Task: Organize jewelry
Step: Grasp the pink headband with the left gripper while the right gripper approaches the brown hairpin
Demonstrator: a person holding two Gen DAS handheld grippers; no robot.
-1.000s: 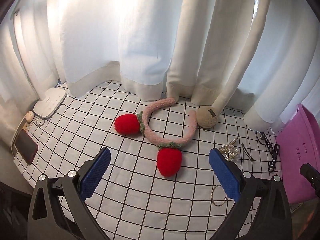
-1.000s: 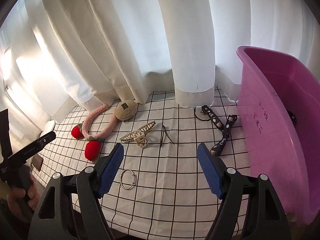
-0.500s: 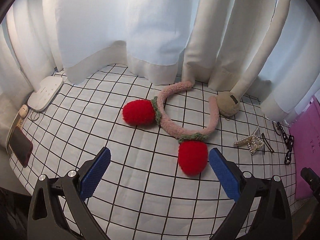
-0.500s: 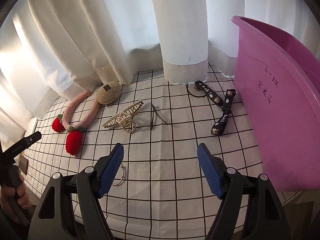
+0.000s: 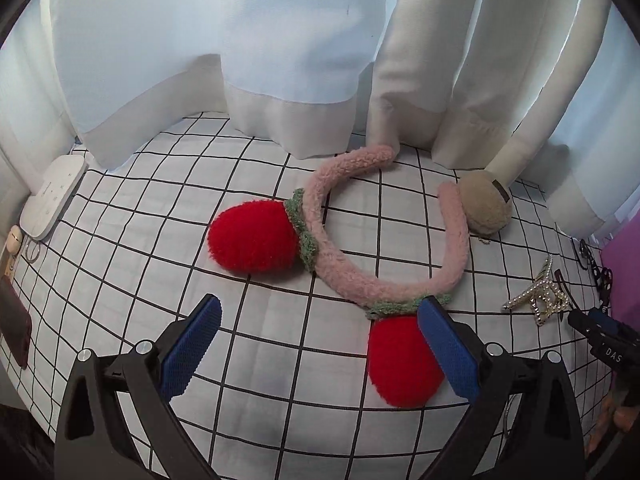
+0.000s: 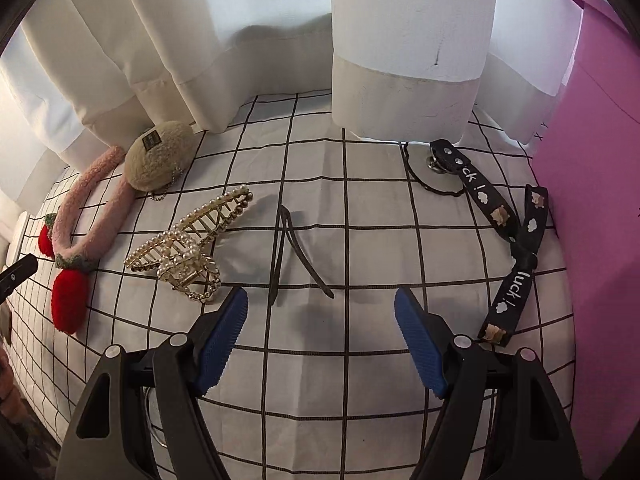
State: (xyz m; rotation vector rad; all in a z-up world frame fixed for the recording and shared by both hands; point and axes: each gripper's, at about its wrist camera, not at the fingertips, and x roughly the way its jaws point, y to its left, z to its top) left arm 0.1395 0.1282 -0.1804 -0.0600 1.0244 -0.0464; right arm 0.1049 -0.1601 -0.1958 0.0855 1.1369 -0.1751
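Both grippers, left (image 5: 320,344) and right (image 6: 320,336), gape empty above the fuzzy pink strawberry headband (image 5: 344,276) and thin dark hairpin (image 6: 288,256).

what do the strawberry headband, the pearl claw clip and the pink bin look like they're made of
Strawberry headband: soft plush fleece, matte; the pink band and red berries show a fuzzy, nubbly pile.
Pearl claw clip: probably gold-toned metal set with faux pearls; the teeth shine and the rows of round beads are glossy.
Pink bin: likely plastic; its wall is smooth, evenly coloured and rigid, with handwriting on it.
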